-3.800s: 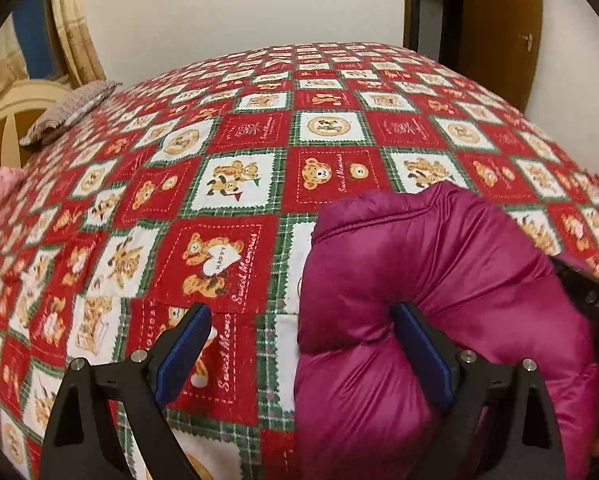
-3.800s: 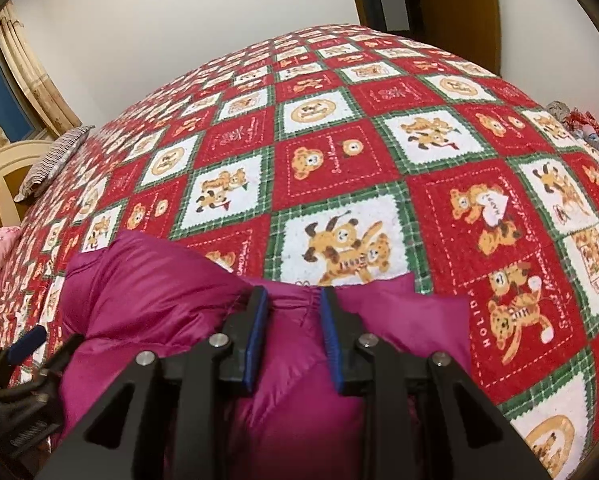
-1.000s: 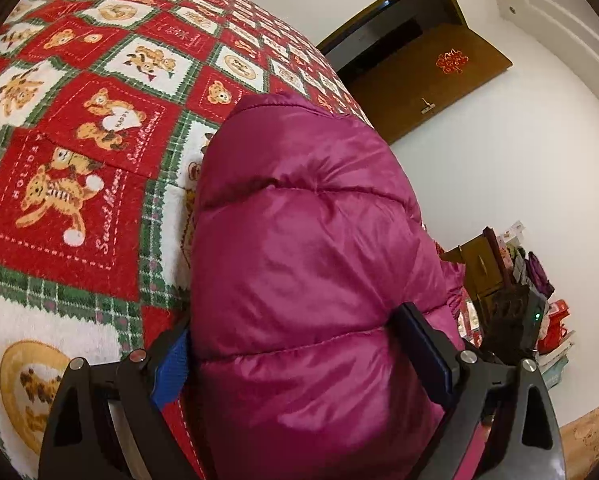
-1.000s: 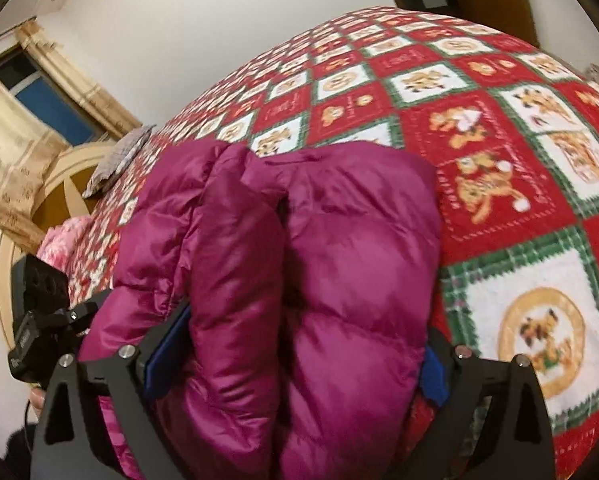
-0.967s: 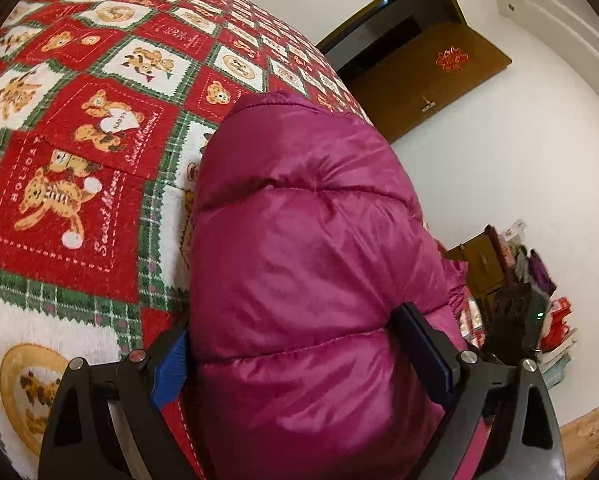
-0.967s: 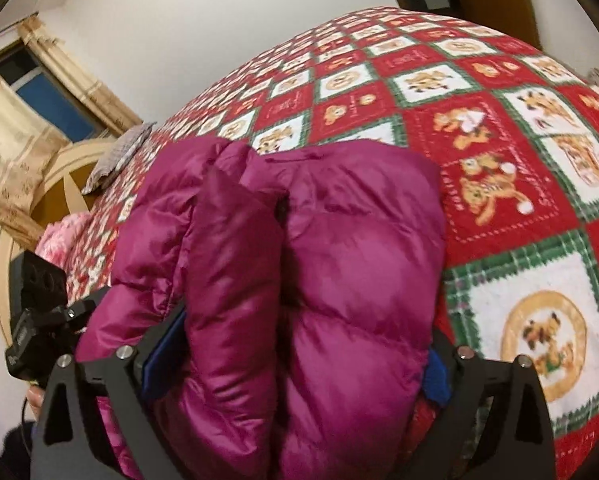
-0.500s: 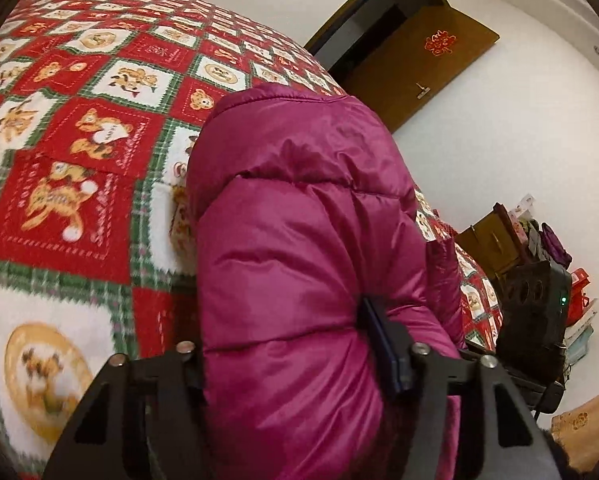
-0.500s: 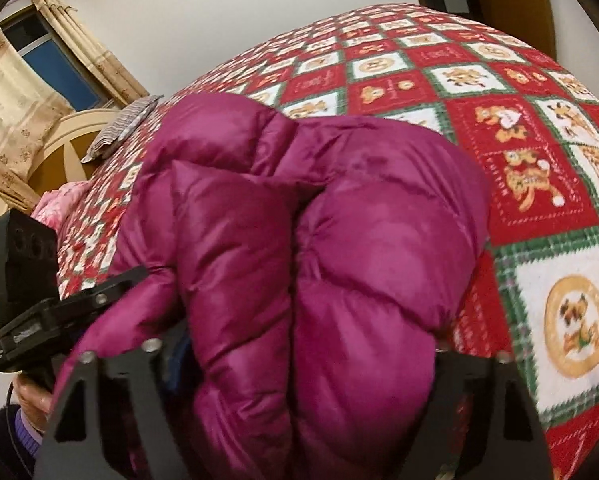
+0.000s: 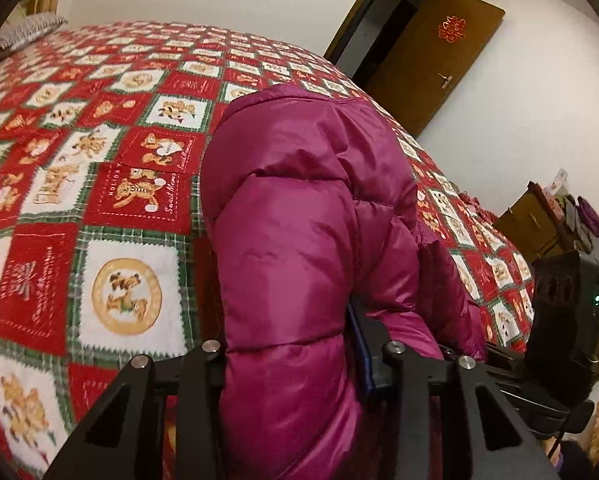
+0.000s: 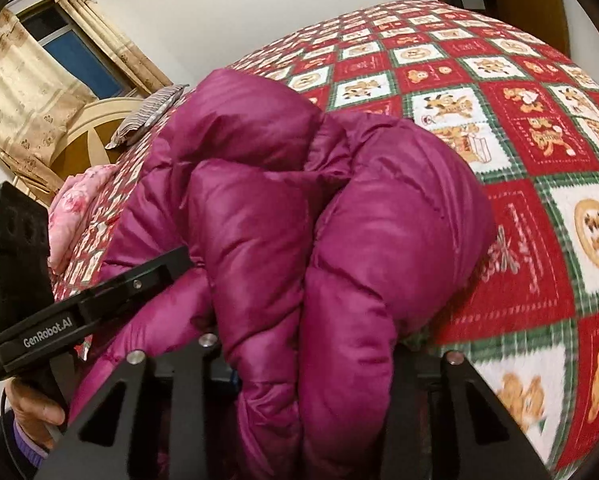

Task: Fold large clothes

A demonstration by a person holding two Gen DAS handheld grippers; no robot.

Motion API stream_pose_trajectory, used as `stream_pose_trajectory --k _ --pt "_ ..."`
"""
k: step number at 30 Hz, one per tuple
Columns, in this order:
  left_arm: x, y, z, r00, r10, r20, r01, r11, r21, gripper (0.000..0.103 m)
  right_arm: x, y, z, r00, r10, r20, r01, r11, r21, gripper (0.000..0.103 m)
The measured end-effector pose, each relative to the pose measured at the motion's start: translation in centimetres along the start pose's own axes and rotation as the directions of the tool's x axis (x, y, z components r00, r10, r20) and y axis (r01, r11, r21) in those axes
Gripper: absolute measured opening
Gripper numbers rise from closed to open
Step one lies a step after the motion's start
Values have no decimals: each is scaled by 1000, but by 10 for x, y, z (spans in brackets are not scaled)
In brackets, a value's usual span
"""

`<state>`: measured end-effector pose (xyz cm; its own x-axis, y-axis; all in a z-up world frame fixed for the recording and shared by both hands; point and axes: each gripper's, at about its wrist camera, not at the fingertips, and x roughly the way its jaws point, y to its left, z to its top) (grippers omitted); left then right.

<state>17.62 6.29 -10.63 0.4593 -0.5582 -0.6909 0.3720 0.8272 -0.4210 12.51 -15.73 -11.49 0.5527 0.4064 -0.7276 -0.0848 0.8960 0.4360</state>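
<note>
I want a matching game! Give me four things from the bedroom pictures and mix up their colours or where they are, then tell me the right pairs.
Things:
1. puffy jacket
2. door
3. striped pillow
4. bedspread

Descriptions:
A. brown, with a red ornament on it
B. magenta, squeezed between both pairs of tongs
C. red, white and green squares with teddy bears
D. lying at the far end of the bed by the headboard

Right pairs: 1-B, 2-A, 3-D, 4-C
</note>
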Motion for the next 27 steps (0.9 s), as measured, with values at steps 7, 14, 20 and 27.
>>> stream_pose_trajectory --k 7,14,20,27 --pt "-13 -14 -10 1000 10 11 -10 1000 15 35 -19 2 -11 999 -31 17 31 1000 -3 34" --pt "-20 -48 -12 1000 2 9 -3 997 74 35 -48 -10 -18 997 -53 55 52 998 24 34" --pt "-21 -76 -15 1000 -24 10 23 993 119 35 -79 -26 -24 992 -87 95 82 995 53 34" --pt "-29 -94 -28 1000 -28 3 27 988 151 35 -101 -31 -37 987 -116 109 111 992 56 34"
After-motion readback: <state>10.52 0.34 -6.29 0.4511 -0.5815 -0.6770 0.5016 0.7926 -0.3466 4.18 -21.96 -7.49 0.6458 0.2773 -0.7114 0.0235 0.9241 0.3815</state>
